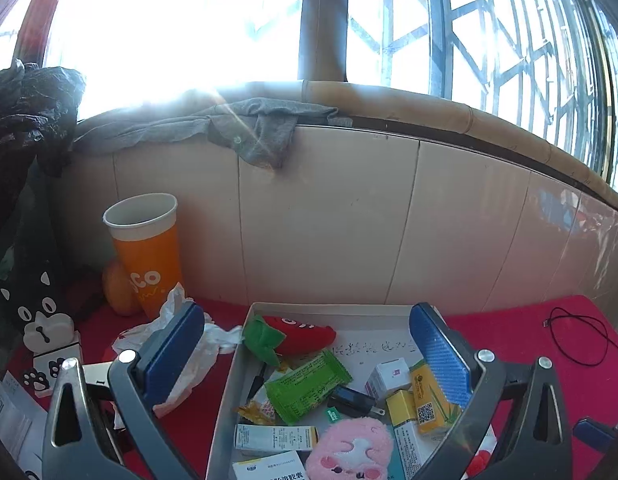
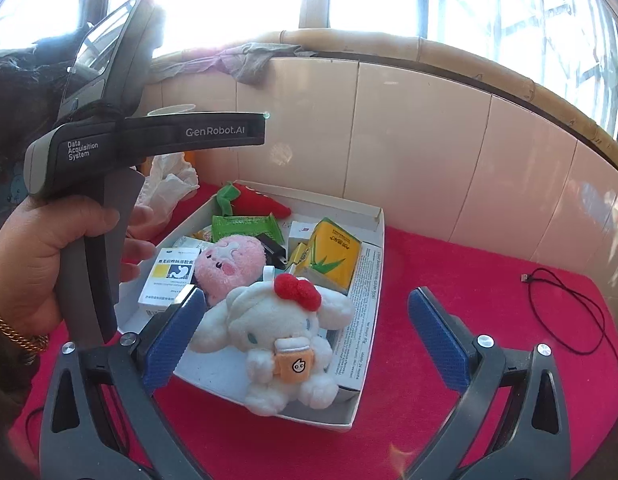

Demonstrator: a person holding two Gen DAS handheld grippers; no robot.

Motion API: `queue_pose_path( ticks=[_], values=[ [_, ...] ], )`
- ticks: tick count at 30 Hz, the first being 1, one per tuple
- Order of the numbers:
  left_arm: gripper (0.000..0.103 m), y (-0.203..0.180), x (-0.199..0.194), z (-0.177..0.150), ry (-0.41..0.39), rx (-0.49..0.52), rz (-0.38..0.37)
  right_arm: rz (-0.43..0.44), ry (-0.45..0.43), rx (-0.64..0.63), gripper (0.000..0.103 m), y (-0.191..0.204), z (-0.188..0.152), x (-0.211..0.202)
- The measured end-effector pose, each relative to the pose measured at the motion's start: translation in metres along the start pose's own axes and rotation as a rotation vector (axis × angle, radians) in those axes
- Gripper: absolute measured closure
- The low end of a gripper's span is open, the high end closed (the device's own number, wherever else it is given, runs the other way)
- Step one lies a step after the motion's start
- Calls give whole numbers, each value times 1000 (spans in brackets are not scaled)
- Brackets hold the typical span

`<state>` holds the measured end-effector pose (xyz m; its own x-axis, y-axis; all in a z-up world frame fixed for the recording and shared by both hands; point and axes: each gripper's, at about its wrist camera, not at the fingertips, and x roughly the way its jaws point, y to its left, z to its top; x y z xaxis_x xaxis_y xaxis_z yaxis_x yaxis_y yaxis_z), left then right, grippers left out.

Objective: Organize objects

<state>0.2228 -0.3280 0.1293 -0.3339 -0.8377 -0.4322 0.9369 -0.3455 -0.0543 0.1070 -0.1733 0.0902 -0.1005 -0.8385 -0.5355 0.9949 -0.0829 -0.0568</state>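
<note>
- Left wrist view: left gripper [image 1: 309, 354], two blue-padded fingers on grey arms, stands spread wide with nothing pinched.
- Below and between its fingers lies a shallow white cardboard tray [image 1: 329, 309] on a red cloth [image 1: 549, 344].
- Inside the tray, nearest the far wall, rests a red strawberry plush with green leaves [image 1: 297, 336]; nearer the tool are a green foil packet [image 1: 309, 388], a small white box [image 1: 389, 376], a yellow carton [image 1: 429, 404] just beside the right finger, and a round pink plush [image 1: 351, 452] at the bottom edge.
- Left of the left finger, outside the tray, sits crumpled white tissue [image 1: 197, 344]; beyond it stands an orange paper cup [image 1: 145, 248].
- Right wrist view: right gripper [image 2: 305, 340], same build, also spread wide and gripping nothing.
- Between its fingers, leaning nearer the left one, a white plush dog with a red bow [image 2: 277, 332] lies in the tray's near corner, touching neither pad as far as can be seen.
- Up and left, a person's hand [image 2: 49, 252] holds the other gripper's grey handle.
- Far right on the cloth lies a thin black cable [image 2: 569, 312].
</note>
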Motion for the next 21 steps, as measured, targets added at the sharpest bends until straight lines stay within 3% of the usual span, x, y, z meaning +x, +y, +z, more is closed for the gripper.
queue_pose_path(
  ticks=[11, 21],
  values=[
    [0, -10, -42, -13, -3, -35, -55, -7, -34, 55, 1, -14, -6, -27],
    [0, -26, -88, -25, -8, -11, 12, -42, -71, 133, 0, -39, -13, -52]
  ],
)
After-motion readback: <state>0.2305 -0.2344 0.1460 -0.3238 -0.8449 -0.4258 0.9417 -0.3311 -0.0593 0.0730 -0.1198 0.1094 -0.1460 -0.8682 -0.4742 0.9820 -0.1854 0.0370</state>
